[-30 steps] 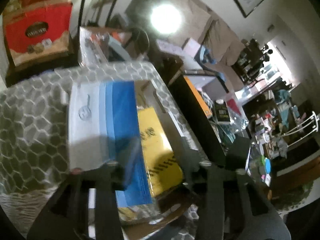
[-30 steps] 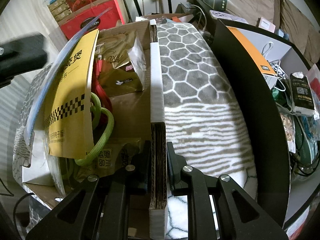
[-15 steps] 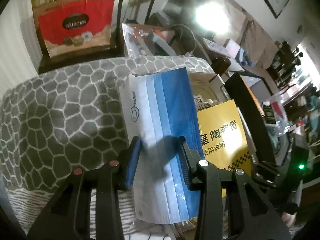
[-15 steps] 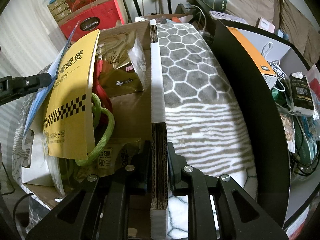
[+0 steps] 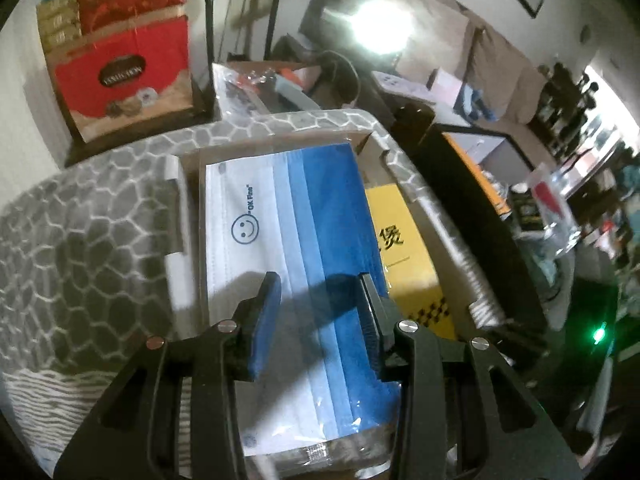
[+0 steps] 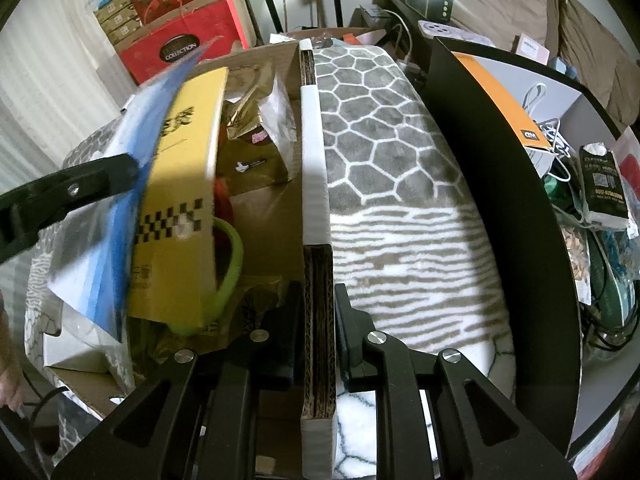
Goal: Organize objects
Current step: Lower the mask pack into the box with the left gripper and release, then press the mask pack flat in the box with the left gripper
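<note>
A clear-wrapped pack of blue and white face masks [image 5: 288, 220] leans in an open cardboard box [image 5: 280, 141] against a yellow carton [image 5: 404, 256]. My left gripper [image 5: 318, 292] stands open over the pack's flat face, its tips at or close to the wrap. The right wrist view shows one of the left gripper's fingers [image 6: 80, 188] against the tilted pack [image 6: 120, 208]. My right gripper [image 6: 318, 300] is shut on the box's right wall [image 6: 314, 160], a thick cardboard edge with white tape. Beside the yellow carton [image 6: 180, 180] lie gold packets [image 6: 248, 148] and a green ring [image 6: 234, 264].
The box sits on a grey blanket with a honeycomb pattern [image 6: 380, 132]. A black curved panel [image 6: 500, 184] rises to the right, with cables and packets beyond it. Red gift boxes [image 5: 120, 64] are stacked behind. A person's hand [image 6: 6, 364] shows at the lower left edge.
My left gripper has come down onto the mask pack, which now leans lower against the yellow carton. The right gripper has kept its hold on the box wall.
</note>
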`<state>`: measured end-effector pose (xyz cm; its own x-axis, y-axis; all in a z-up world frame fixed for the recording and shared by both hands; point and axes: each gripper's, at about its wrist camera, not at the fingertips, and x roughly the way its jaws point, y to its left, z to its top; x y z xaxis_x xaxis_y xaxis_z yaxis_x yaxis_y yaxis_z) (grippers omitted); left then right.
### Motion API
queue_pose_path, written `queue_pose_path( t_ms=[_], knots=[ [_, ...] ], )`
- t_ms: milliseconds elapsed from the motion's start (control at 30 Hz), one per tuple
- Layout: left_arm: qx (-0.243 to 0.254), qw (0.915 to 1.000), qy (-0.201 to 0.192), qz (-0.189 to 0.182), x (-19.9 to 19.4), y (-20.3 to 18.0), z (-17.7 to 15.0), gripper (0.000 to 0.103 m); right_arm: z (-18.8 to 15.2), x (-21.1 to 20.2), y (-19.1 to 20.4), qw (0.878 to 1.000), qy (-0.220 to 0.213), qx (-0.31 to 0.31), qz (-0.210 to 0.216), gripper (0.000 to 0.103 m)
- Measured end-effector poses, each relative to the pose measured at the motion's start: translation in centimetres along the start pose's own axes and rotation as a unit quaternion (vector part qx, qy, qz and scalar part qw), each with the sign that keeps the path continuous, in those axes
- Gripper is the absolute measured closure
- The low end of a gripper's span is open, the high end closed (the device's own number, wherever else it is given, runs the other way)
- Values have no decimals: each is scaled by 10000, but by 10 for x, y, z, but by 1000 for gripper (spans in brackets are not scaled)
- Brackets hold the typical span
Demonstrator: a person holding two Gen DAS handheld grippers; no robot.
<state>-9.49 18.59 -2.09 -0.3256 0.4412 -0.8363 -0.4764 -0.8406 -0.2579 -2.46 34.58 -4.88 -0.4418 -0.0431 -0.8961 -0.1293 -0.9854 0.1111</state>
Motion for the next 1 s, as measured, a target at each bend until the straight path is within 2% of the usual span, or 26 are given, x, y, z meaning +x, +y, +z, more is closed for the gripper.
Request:
queue_pose_path(
  t_ms=[133,467,667,733,800,900,1000],
  knots=[
    [-350,9985,183,-390,6,2,4,68,-1,1,-1,10000,0,16,25,87],
    [-67,9993,302,-201,-2,2,-20,68,-1,0,-1,10000,-9,-1,-3,87],
    [-120,9985,312,-433,-13,7,-18,67,0,-4,-3,9999,-24,73,82,87],
    [-92,9984,223,-511,-22,6,-17,58,1,-11,-5,9999,-118,70,47,85],
    [-13,9987,44,-502,-34,3,-16,49,4,-18,-7,9997,-216,75,3,78],
    [15,9986,-187,-488,-51,4,-15,39,6,-28,-8,9994,-325,49,-75,76],
    [-73,9979,-435,-474,-69,12,-16,20,6,-35,-8,9992,-384,8,-102,74]
  ],
)
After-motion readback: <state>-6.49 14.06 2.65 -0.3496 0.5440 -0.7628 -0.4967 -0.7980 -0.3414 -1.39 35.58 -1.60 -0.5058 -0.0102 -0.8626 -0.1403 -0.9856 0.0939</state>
